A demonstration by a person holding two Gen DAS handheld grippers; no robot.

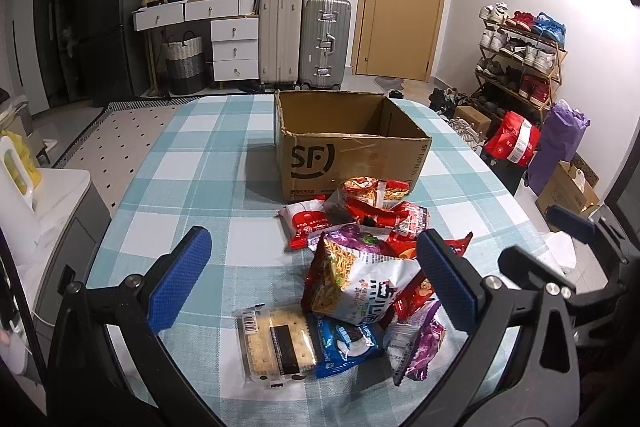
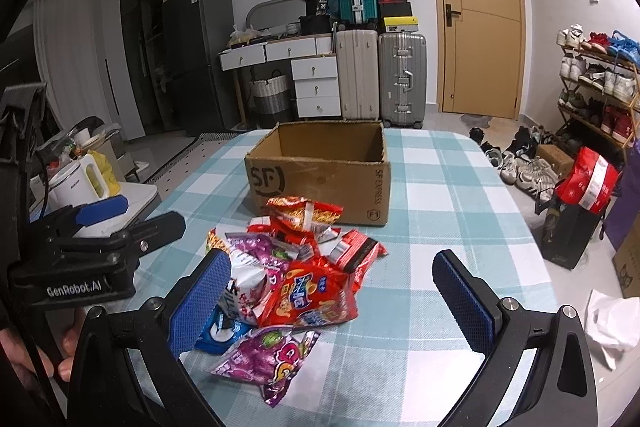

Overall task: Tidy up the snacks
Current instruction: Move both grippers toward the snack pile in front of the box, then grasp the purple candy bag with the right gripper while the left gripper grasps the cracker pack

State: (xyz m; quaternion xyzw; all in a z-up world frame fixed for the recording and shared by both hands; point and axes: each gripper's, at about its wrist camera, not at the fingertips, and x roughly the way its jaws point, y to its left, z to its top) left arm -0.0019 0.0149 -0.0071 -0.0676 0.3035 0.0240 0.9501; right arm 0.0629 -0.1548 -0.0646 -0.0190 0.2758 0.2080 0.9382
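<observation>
A pile of snack packets (image 1: 360, 259) lies on the checked tablecloth in front of an open, empty cardboard SF box (image 1: 344, 143). The pile holds a clear cracker pack (image 1: 276, 345), a blue cookie pack (image 1: 348, 345), a noodle bag (image 1: 352, 279) and red and purple bags. My left gripper (image 1: 316, 279) is open above the near side of the pile, holding nothing. In the right wrist view the pile (image 2: 296, 275) and box (image 2: 320, 167) show too. My right gripper (image 2: 332, 303) is open over a red bag (image 2: 308, 297), holding nothing. A purple bag (image 2: 272, 359) lies nearest.
The table (image 1: 192, 163) has a rounded edge, with the floor beyond. A white kettle (image 2: 76, 183) stands on a side unit at the left. Suitcases (image 1: 304, 39), drawers and a door stand at the back. A shoe rack (image 1: 520, 59) and bags are at the right.
</observation>
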